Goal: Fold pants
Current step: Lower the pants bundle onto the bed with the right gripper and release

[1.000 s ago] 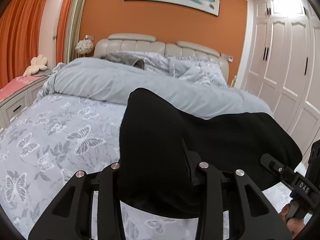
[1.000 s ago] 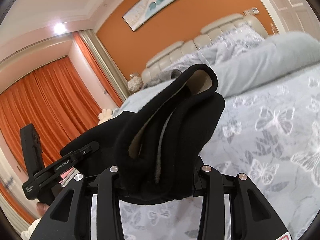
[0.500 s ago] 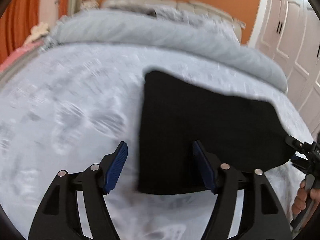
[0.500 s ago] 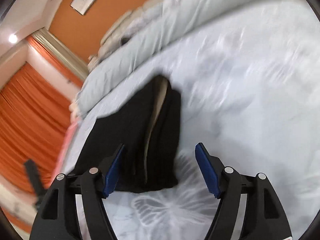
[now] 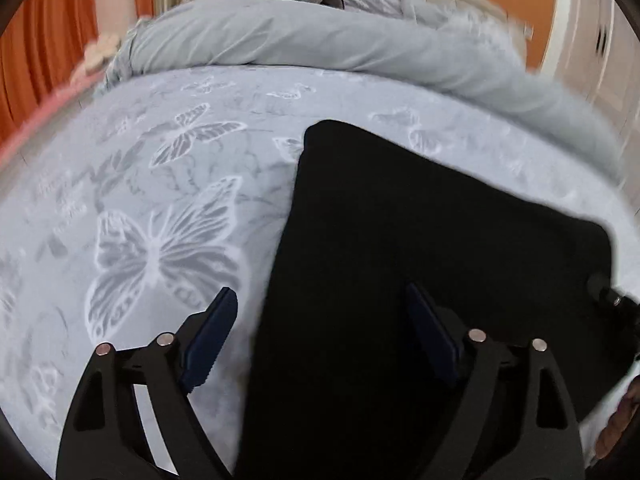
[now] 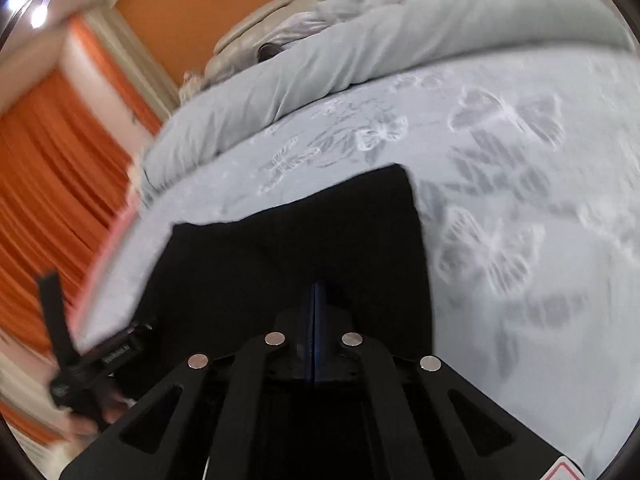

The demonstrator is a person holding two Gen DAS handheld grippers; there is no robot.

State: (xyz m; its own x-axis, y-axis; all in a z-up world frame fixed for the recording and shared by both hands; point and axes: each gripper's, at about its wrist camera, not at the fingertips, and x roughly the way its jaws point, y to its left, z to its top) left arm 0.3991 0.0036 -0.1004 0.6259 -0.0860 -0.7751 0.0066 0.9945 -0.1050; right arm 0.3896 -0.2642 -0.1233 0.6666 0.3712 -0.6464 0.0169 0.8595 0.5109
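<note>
**A:** Where are you working right now?

**B:** You're leaning over a bed (image 5: 168, 208) in a room with orange walls and orange curtains (image 6: 52, 184). The sheet is pale grey-blue with a large butterfly print, and a plain grey duvet (image 5: 320, 40) is bunched in a roll across the far part of the bed, in front of the padded headboard.

**A:** And the pants?

**B:** The black pants (image 5: 420, 248) lie flat on the sheet as a folded, roughly rectangular pad, on the near part of the bed and well short of the duvet roll. In the right wrist view the same pants (image 6: 300, 248) fill the lower middle, with bare butterfly sheet to their right.

**A:** What are your grippers doing?

**B:** Your left gripper (image 5: 324, 332) has just been opening; its blue pads (image 5: 210, 336) now stand wide apart, one over the sheet, the other over the black cloth. The left edge of the pants runs between them, yet neither pad presses on it. Your right gripper (image 6: 315, 320) has just been closing, and its fingers are pressed flat together above the pants. I can't tell whether any cloth is caught between them, dark against dark.
</note>
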